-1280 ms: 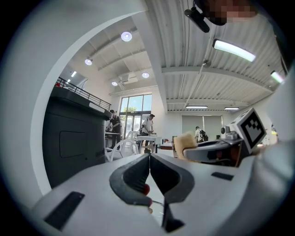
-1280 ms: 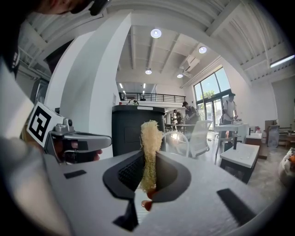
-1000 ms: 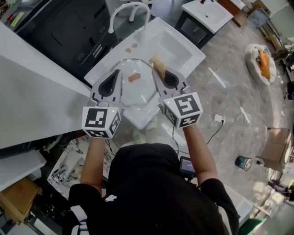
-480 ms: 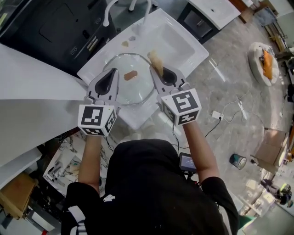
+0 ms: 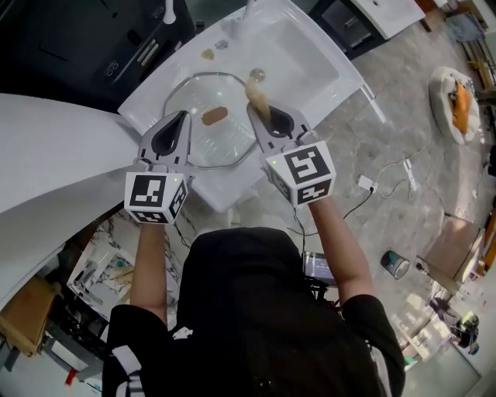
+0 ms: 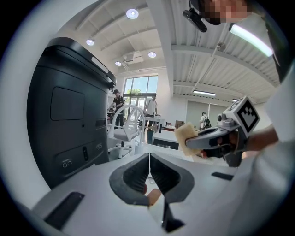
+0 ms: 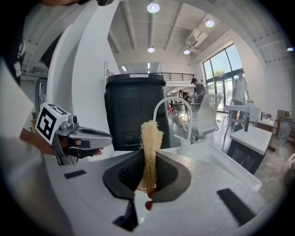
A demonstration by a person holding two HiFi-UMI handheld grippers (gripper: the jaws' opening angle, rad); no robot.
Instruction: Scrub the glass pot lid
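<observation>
While the right gripper (image 5: 256, 112) clamps a sponge (image 5: 256, 91) over the lid (image 5: 221, 143), and the left gripper (image 5: 184, 118) sits closed and empty at its rim, pressing down to scrub looks next.

A large, open industrial hall set up as a test or demonstration space, not a home. High white ceiling with exposed beams and round lights (image 7: 153, 8), tall windows (image 7: 226, 73) and a railed mezzanine (image 7: 177, 76). Free-standing white washbasin units (image 5: 310, 46) with a curved tap (image 7: 173, 103) stand on a polished grey stone floor (image 5: 403, 132). A loose cable with a plug (image 5: 366, 183) and a cardboard box (image 5: 453, 248) lie about. People (image 6: 117, 99) stand in the background.
</observation>
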